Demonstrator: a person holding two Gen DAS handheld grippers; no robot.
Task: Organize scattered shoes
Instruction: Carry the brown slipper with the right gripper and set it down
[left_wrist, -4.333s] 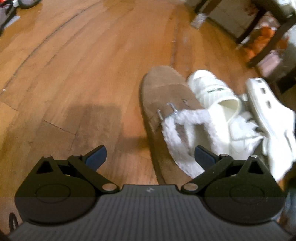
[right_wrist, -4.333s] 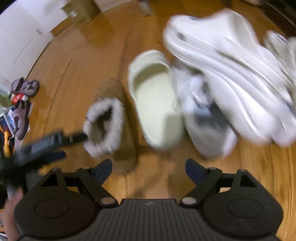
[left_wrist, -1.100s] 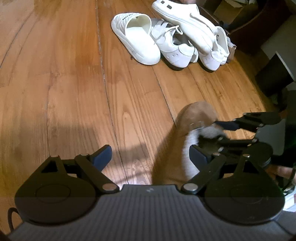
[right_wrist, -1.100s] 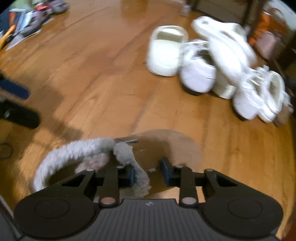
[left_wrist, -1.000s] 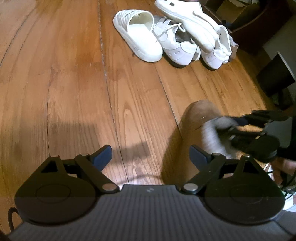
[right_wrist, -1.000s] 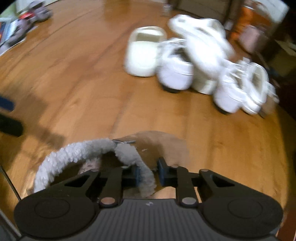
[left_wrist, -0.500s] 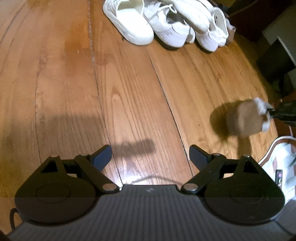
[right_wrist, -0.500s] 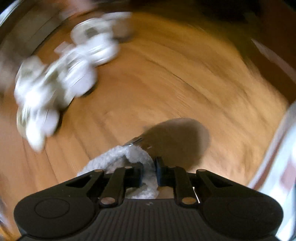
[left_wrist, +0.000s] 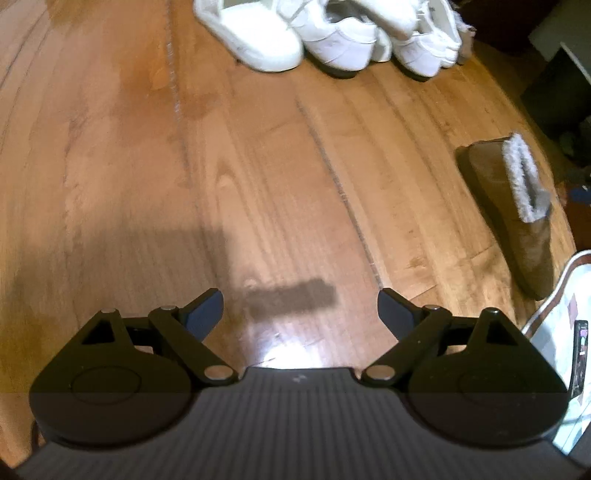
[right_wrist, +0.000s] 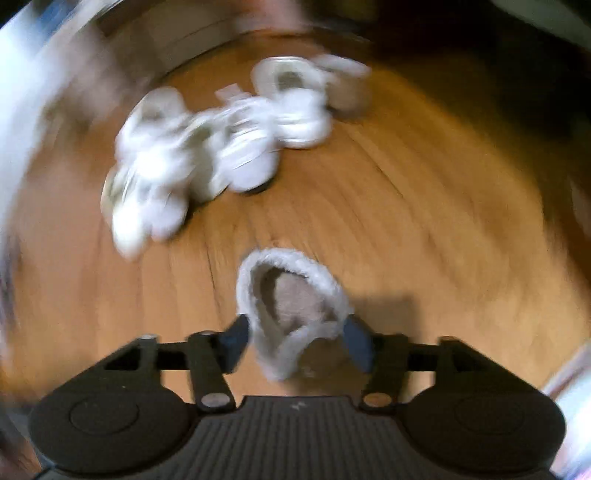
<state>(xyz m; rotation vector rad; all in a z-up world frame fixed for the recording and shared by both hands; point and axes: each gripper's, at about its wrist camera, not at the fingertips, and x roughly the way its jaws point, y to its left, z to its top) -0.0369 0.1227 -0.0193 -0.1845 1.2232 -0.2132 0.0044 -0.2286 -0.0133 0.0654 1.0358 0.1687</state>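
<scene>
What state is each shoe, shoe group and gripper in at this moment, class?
Brown fleece-lined slipper: on the floor, released, apart from the pile.
White shoes: bunched together, some overlapping.
Left gripper: open, empty.
Right gripper: jaws just opened, astride the slipper's fleece collar, not pressing.

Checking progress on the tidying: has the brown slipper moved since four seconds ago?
Yes. The brown slipper lay against the white shoes; it now rests apart from them, nearer the camera and to the right.
</scene>
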